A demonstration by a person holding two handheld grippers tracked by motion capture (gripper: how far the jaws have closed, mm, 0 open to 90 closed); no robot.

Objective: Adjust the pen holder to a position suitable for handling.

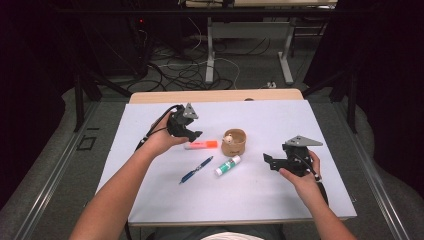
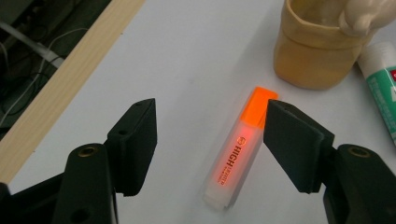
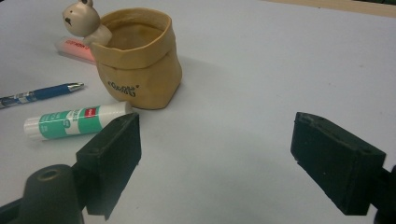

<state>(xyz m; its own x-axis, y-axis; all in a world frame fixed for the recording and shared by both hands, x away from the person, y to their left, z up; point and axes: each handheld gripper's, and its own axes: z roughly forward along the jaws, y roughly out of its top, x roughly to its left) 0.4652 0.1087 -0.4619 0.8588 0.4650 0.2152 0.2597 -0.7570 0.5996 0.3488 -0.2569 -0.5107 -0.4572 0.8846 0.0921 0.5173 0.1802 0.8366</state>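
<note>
Pot (image 3: 140, 65), bear figure (image 3: 84, 21) on rim

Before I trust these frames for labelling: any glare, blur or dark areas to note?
High view: table evenly lit, the room around it nearly black. Left gripper view: highlighter glows overexposed orange, print still readable. Right gripper view: near jaws soft, pen holder and glue stick sharp, faint shadows.
</note>
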